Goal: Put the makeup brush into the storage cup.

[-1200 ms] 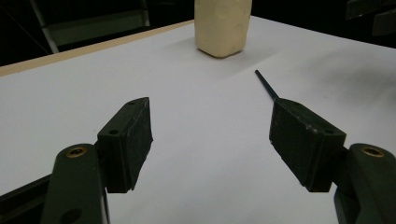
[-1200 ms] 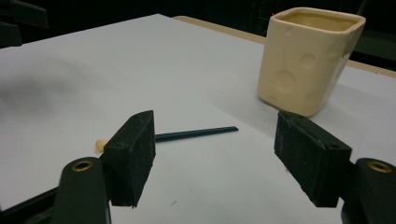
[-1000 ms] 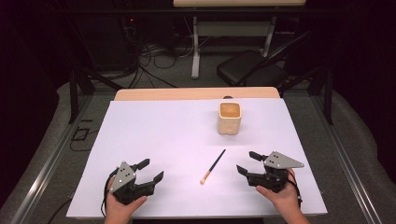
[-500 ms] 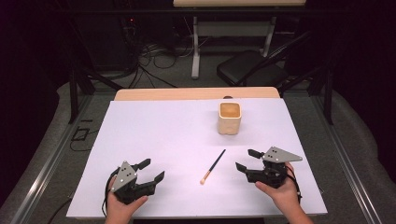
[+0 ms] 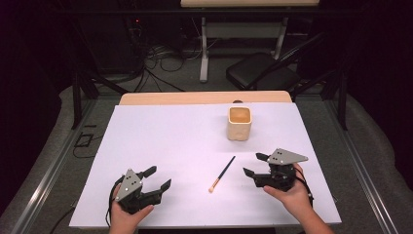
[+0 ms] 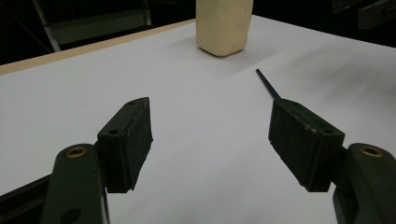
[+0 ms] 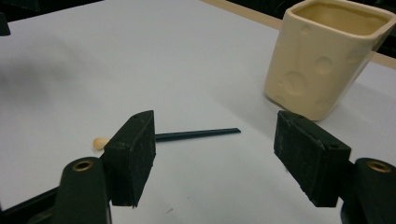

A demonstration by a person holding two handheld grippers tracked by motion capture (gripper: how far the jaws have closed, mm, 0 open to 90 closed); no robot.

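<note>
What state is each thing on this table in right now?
Left tongs: open, holding nothing.
Right tongs: open, holding nothing.
Brush: lying flat on the white table cover, untouched.
Cream cup: upright, looks empty.

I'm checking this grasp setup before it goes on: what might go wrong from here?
1. The brush is thin and lies flat on the white sheet; the open right gripper may scrape the sheet or flick the brush away instead of pinching it.
2. The cup stands just beyond the brush's dark tip; a reach that overshoots might knock it over.
3. The left gripper, also open, sits on the brush's other side; if both close in, they may collide.
</note>
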